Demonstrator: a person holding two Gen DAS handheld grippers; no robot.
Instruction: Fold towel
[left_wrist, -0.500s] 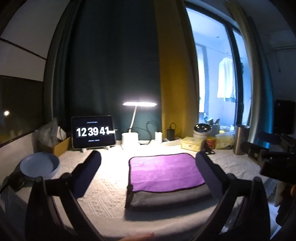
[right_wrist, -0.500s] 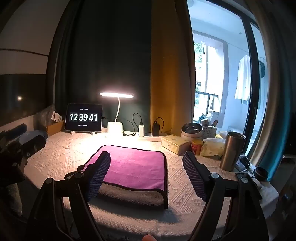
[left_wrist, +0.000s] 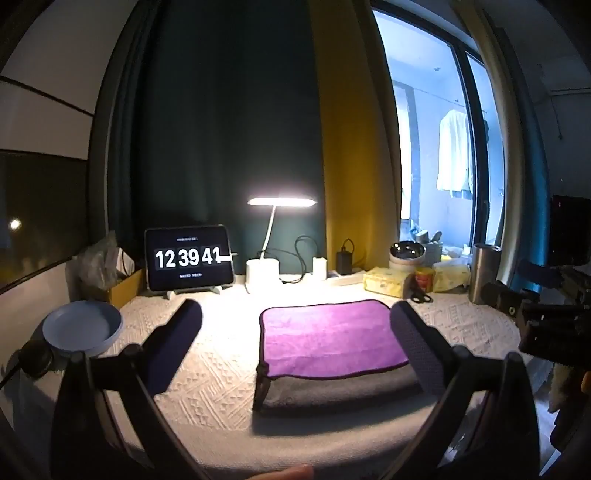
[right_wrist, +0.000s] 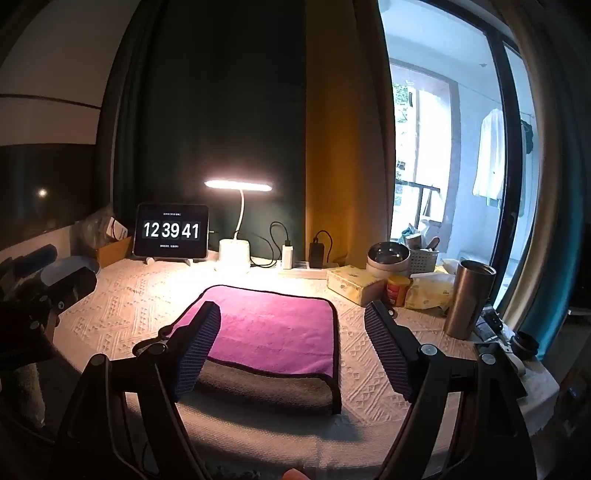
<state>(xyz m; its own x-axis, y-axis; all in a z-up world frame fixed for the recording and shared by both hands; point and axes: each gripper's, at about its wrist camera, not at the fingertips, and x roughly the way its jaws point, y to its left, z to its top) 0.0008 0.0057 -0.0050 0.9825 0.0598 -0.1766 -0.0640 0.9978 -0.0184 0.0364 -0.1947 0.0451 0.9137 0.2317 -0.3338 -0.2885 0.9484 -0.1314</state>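
Note:
A towel (left_wrist: 328, 341) lies folded flat on the white textured tablecloth, purple side up with a grey layer showing along its near edge; it also shows in the right wrist view (right_wrist: 273, 328). My left gripper (left_wrist: 295, 314) is open and empty, held above the table's near edge, its right finger over the towel's right edge. My right gripper (right_wrist: 291, 314) is open and empty, also near the front edge, its left finger over the towel's near left corner. The right gripper shows at the right of the left wrist view (left_wrist: 546, 325).
At the back stand a tablet clock (left_wrist: 189, 258), a lit desk lamp (left_wrist: 263, 271), chargers, a tissue box (right_wrist: 351, 282), a bowl and a steel tumbler (right_wrist: 467, 299). A blue plate (left_wrist: 81, 328) sits at the left edge.

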